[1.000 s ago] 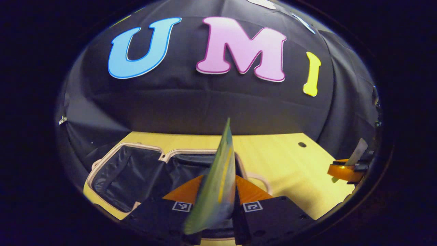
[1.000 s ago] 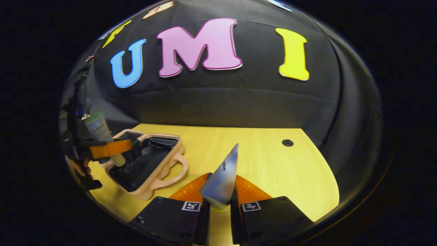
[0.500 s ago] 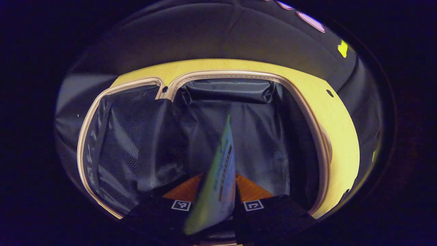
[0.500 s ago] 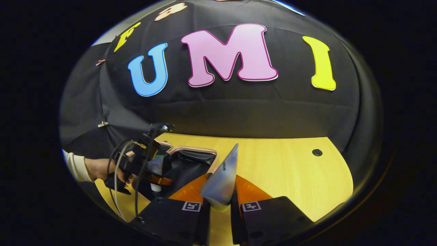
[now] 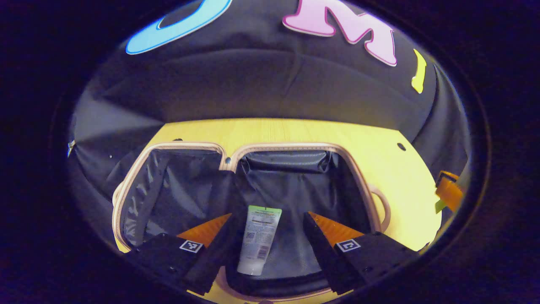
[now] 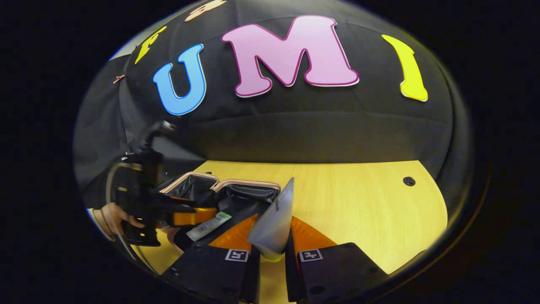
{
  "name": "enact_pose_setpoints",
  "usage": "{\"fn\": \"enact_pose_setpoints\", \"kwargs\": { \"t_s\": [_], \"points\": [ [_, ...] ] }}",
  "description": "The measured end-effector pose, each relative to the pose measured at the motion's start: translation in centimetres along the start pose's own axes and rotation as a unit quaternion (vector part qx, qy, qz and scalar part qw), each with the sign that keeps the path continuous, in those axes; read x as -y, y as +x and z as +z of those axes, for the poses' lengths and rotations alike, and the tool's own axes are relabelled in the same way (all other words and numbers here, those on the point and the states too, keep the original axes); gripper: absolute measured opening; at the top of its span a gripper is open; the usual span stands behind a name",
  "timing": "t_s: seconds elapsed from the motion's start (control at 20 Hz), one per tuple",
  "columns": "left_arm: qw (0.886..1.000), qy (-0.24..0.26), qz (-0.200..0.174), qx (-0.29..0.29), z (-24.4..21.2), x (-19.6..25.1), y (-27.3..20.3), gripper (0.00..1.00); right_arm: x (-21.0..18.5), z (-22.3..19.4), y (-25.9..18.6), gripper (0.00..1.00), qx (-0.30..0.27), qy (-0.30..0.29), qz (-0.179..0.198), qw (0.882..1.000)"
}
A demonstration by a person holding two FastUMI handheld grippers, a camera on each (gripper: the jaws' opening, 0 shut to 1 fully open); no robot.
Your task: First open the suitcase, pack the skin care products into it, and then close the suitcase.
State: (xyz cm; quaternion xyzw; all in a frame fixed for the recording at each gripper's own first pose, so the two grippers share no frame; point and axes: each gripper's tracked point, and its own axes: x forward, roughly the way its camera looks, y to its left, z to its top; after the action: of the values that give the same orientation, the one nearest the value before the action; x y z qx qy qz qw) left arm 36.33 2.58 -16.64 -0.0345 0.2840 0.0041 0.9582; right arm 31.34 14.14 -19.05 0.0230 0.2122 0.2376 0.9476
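The suitcase [image 5: 295, 147] lies open on the table, pale pink rim around dark lining. A white tube with a green end [image 5: 258, 240] lies flat in its right half. My left gripper [image 5: 268, 215] hovers over that tube, open, its fingers on either side and apart from it. In the right gripper view, my right gripper [image 6: 274, 220] is shut on a silver-grey tube [image 6: 273, 221] held upright, to the right of the suitcase [image 6: 236, 185]. There the left gripper [image 6: 187, 216] and the hand holding it [image 6: 112, 213] sit over the case, beside the white tube [image 6: 209, 226].
The yellow wooden table [image 6: 358, 202] stretches bare to the right of the suitcase, with a small dark hole [image 6: 408, 181] near its far right corner. The suitcase handle [image 5: 382, 207] sticks out on its right side. The booth's black cloth wall stands behind.
My left gripper opened and let the green-ended tube drop flat into the suitcase, then drew back and up. My right gripper kept its grip on the silver tube and edged toward the case.
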Motion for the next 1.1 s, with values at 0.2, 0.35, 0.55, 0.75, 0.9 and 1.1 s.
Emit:
{"fn": "enact_pose_setpoints", "kwargs": {
  "t_s": [0.2,0.35,0.55,0.75,0.9,1.1],
  "points": [
    [0.996,-0.025,0.051,0.075,1.3,-5.3,-5.7,0.99,-3.4,-2.4,3.2,0.28,-0.036,0.013,0.014,0.999],
    [0.994,-0.035,0.064,0.081,-0.5,-7.9,-9.4,0.96,-6.1,-5.5,5.5,0.28,-0.085,0.037,0.021,0.995],
    [0.992,-0.043,0.092,0.079,-3.5,-11.4,-12.4,0.96,-8.0,-11.0,8.0,0.22,-0.171,0.035,0.003,0.985],
    [0.989,-0.076,0.112,0.060,-6.7,-14.7,-13.8,0.96,-9.0,-12.6,9.3,0.30,-0.199,0.089,-0.029,0.975],
    [0.986,-0.100,0.120,0.050,-8.6,-16.0,-13.8,0.96,-9.3,-12.0,9.7,0.48,-0.182,0.083,-0.047,0.979],
    [0.981,-0.105,0.154,0.058,-9.0,-19.5,-14.2,0.96,-9.5,-10.7,8.6,0.86,-0.158,0.059,-0.055,0.984]
  ]
}}
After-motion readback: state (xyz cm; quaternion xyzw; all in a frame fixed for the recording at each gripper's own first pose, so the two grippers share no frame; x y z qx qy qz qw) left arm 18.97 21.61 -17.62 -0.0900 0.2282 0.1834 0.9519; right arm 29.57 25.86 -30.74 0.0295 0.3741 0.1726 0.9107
